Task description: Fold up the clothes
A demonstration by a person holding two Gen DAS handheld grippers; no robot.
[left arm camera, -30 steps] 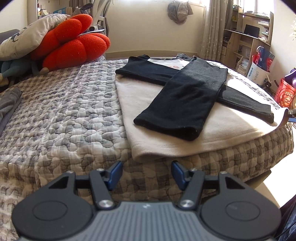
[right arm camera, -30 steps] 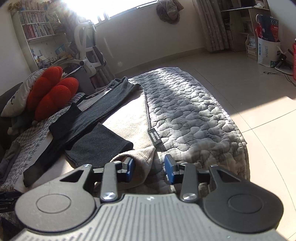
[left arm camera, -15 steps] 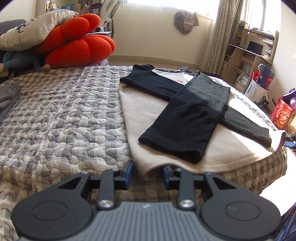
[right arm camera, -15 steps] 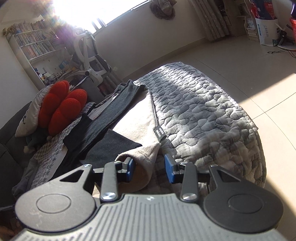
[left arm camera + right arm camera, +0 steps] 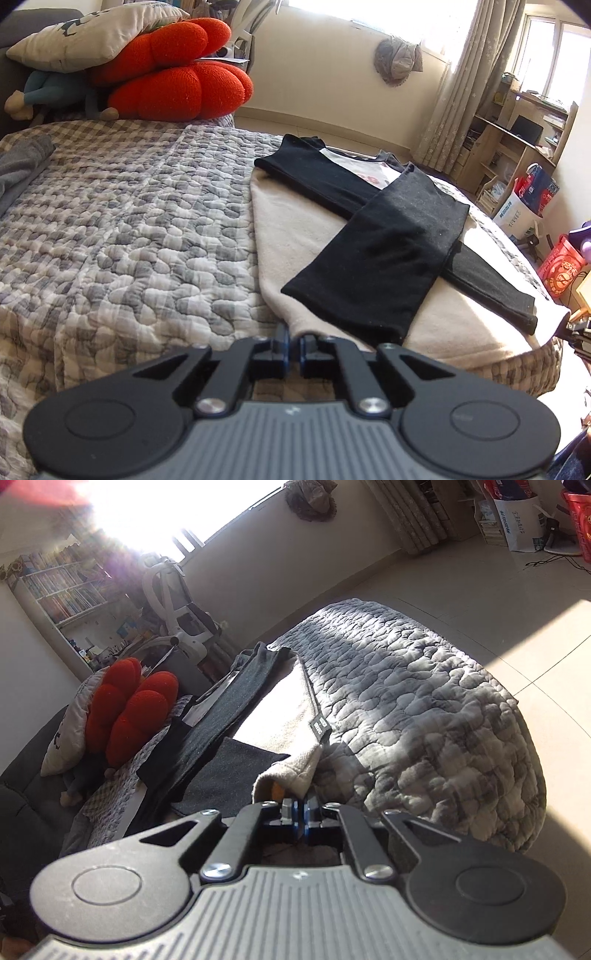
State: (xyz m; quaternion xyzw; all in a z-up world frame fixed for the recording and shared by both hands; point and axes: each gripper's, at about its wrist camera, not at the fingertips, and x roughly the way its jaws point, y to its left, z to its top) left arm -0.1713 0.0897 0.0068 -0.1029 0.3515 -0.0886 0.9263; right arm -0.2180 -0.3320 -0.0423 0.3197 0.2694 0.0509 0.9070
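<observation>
A cream shirt with black sleeves (image 5: 314,236) lies flat on the quilted bed, both black sleeves (image 5: 388,258) folded across its front. My left gripper (image 5: 292,341) is shut on the near left corner of the cream hem. The same shirt (image 5: 284,716) shows in the right wrist view, its near corner bunched and lifted slightly. My right gripper (image 5: 300,812) is shut on that corner of the hem. A small dark label (image 5: 320,726) sits on the shirt's side edge.
The grey patterned quilt (image 5: 129,229) covers the bed and hangs over its rounded end (image 5: 424,720). Red cushions (image 5: 177,77) and a pale pillow (image 5: 92,33) pile at the head. A grey garment (image 5: 18,170) lies at the left. Shelves and bags (image 5: 524,206) stand by the right wall.
Both grippers went from open, with the cream hem between their fingers, to shut on it. Both views have rolled, and the left one moved closer to the shirt's corner.
</observation>
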